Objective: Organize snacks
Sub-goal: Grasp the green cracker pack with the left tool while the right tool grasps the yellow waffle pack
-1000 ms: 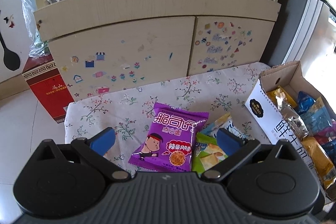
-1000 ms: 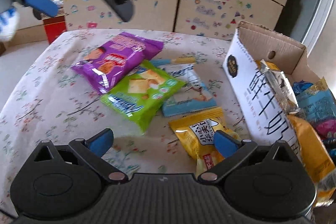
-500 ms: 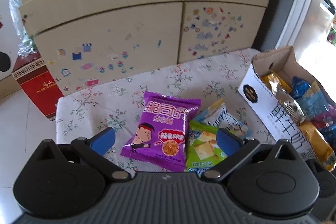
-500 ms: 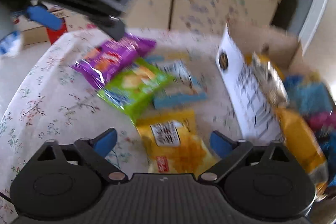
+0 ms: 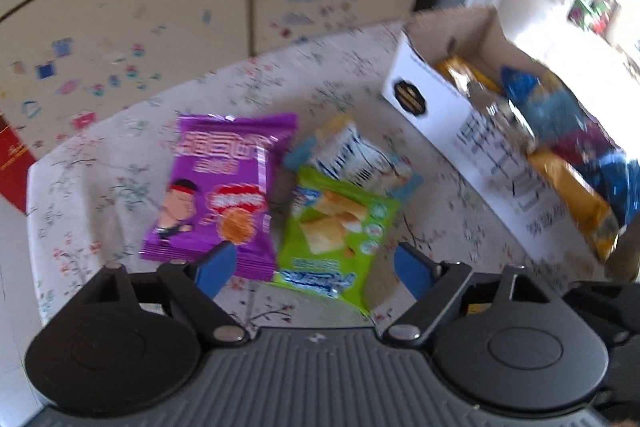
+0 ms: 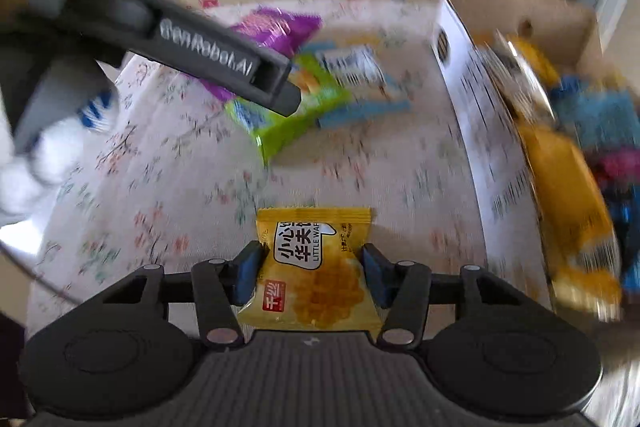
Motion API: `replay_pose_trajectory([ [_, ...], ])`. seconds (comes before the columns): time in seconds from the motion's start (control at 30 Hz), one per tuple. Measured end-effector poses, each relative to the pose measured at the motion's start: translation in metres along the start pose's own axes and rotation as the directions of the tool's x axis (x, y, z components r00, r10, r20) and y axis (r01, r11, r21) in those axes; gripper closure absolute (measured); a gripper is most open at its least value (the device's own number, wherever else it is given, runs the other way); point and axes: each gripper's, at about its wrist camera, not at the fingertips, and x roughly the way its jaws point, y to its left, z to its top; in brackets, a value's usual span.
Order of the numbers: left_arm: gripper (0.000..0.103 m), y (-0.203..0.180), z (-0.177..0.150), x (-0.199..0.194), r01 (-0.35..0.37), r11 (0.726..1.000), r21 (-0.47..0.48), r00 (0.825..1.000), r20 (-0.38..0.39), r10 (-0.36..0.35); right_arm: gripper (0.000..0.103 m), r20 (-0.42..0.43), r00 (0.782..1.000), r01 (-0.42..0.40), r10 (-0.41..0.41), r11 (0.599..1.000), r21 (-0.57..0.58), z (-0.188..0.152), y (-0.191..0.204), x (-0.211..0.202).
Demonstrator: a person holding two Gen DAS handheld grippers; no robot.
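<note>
My right gripper (image 6: 310, 269) is shut on a yellow wafer packet (image 6: 314, 267), pinching its sides just above the floral tablecloth (image 6: 168, 187). My left gripper (image 5: 316, 267) is open and empty, hovering low over a green cracker packet (image 5: 336, 223), with a purple snack bag (image 5: 224, 187) at its left finger. A blue-white packet (image 5: 356, 155) lies behind the green one. The white cardboard box (image 5: 432, 107) with several snacks in it stands to the right. The left gripper's body (image 6: 200, 47) crosses the right wrist view's upper left.
A cream cabinet with stickers (image 5: 160, 7) stands behind the table. A red box (image 5: 12, 163) sits on the floor at the left. The table's left edge (image 5: 32, 227) drops to the floor.
My right gripper has moved onto the yellow packet and shut on it. My left gripper has dropped lower and shifted right over the green packet.
</note>
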Motion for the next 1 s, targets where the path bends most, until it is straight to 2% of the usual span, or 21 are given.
replay_pose_trajectory([
  [0.17,0.023,-0.012,-0.002,0.015,0.004,0.999,0.046,1.000,0.000,-0.004,0.043,0.001,1.000,0.006,-0.006,0.998,0.067,-0.004,-0.017,-0.004],
  [0.3,0.031,-0.017,0.001,0.020,0.029,0.997,0.069,0.999,0.019,-0.031,0.043,0.007,1.000,0.001,-0.001,0.998,0.068,-0.006,-0.016,-0.003],
  [0.4,0.033,-0.022,0.001,0.027,0.057,0.994,0.093,0.998,0.009,-0.058,0.042,0.009,1.000,-0.004,0.003,0.997,0.083,-0.006,-0.017,-0.004],
  [0.57,0.034,-0.029,-0.003,0.033,0.021,0.986,0.166,1.000,0.006,-0.022,0.042,0.012,1.000,-0.013,0.012,0.995,0.099,-0.003,-0.021,-0.005],
  [0.63,0.036,-0.029,-0.004,0.032,0.015,0.986,0.168,1.000,0.010,-0.017,0.042,0.015,1.000,-0.014,0.012,0.996,0.094,-0.003,-0.022,-0.005],
  [0.7,0.047,-0.028,-0.004,0.030,0.017,0.987,0.160,1.000,0.011,-0.019,0.042,0.018,1.000,-0.010,0.009,0.997,0.074,-0.005,-0.022,-0.008],
  [0.77,0.052,-0.026,-0.005,0.028,0.024,0.988,0.155,1.000,0.008,-0.026,0.042,0.021,1.000,-0.006,0.005,0.998,0.055,-0.005,-0.019,-0.008],
  [0.87,0.053,-0.027,-0.008,0.024,0.022,0.988,0.152,1.000,0.006,-0.023,0.043,0.025,1.000,-0.009,0.008,0.999,0.034,-0.006,-0.019,-0.008],
  [1.0,0.053,-0.026,-0.011,0.016,0.024,0.990,0.142,1.000,0.016,-0.027,0.044,0.031,0.999,-0.040,0.038,0.997,0.067,-0.005,-0.027,-0.011],
])
